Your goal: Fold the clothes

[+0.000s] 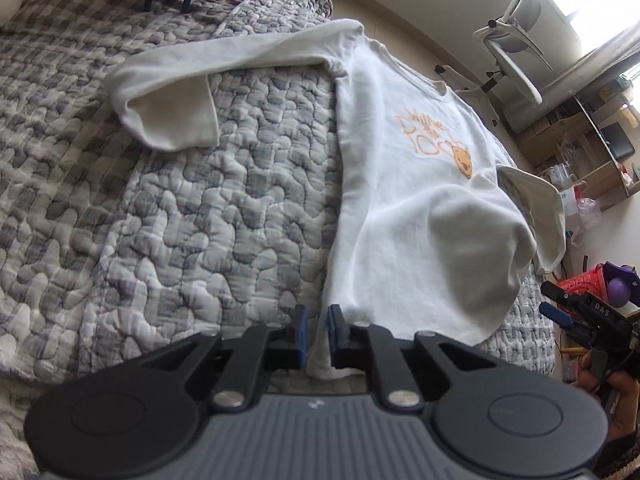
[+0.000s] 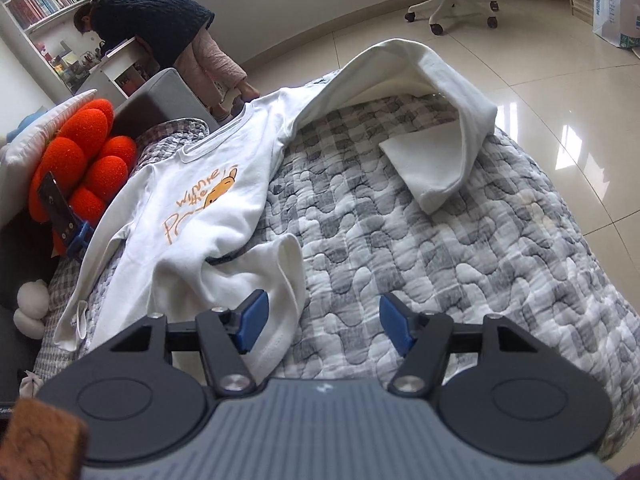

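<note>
White cotton covers much of both views: a long-sleeved white shirt with an orange bear print (image 1: 404,184) lies spread face up on a grey-and-white checked quilted bedspread (image 1: 180,208).

The left wrist view alone shows the left gripper (image 1: 318,334), its blue-padded jaws standing a narrow gap apart at the shirt's bottom hem; white fabric shows in the gap, though the pads do not visibly press on it. Far right in that view the right gripper (image 1: 560,308) appears, held in a hand (image 1: 608,392) off the bed's side.

The right wrist view alone shows the right gripper's jaws spread wide, the left pad over the cuff of a sleeve (image 2: 276,280) folded onto the quilt, nothing pinched. It also shows an orange flower-shaped cushion (image 2: 88,164), a phone on a blue stand (image 2: 60,208) and a person bent at a white bookshelf (image 2: 44,4).

The other sleeve (image 2: 436,120) reaches to the bed's rounded edge, and the shirt's collar also lies at an edge. Bare quilt stretches wide beside the shirt body. Past the edge lie shiny tiles (image 2: 560,80) and a white swivel chair (image 1: 520,40).
</note>
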The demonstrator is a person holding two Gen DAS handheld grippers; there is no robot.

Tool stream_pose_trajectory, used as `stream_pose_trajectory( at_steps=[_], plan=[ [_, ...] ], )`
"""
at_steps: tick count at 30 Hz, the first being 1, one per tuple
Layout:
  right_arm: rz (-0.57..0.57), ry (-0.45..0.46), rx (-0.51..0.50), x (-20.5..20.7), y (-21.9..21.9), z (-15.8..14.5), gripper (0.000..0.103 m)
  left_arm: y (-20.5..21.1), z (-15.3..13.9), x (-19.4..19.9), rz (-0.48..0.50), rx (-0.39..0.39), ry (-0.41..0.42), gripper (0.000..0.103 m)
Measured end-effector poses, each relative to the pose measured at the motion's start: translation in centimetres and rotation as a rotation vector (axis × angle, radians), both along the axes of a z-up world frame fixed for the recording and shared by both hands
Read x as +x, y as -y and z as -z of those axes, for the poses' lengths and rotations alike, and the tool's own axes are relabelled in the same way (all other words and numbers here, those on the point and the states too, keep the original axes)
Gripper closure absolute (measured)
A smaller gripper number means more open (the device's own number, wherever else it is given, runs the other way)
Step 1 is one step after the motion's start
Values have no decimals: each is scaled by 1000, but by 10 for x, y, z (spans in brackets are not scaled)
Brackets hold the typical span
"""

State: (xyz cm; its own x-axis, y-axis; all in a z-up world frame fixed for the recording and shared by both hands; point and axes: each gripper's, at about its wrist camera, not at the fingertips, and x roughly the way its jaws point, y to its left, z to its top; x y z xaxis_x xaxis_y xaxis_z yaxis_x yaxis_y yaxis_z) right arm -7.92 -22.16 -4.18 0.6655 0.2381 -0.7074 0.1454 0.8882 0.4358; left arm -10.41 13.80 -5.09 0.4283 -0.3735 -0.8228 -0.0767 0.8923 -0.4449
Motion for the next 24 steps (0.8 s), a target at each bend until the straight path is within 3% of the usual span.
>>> stream_pose_trajectory(
  at_steps=[6, 8, 10, 11, 13, 19, 24],
  plan=[
    [-4, 24, 59, 28, -5, 17, 37, 7, 12, 1, 10, -9, -23, 80],
    [9, 45, 55, 35, -10, 20, 42, 14, 15, 1, 24, -8, -28, 80],
    [21, 65, 46, 40, -15, 22, 62, 22, 18, 1, 36, 20, -23, 85],
    [17, 54, 46, 42, -18, 23, 86, 25, 18, 0, 40, 42, -15, 89],
    [22, 54, 25, 40, -21, 19, 97, 27, 17, -1, 42, 65, -1, 94],
    [115, 103, -38, 6, -13, -16, 98, 9, 4, -9, -10, -13, 24, 97],
    [189, 170, 9, -39, 4, -52, 98, -7, -15, -19, -41, -101, 68, 98]
  ],
)
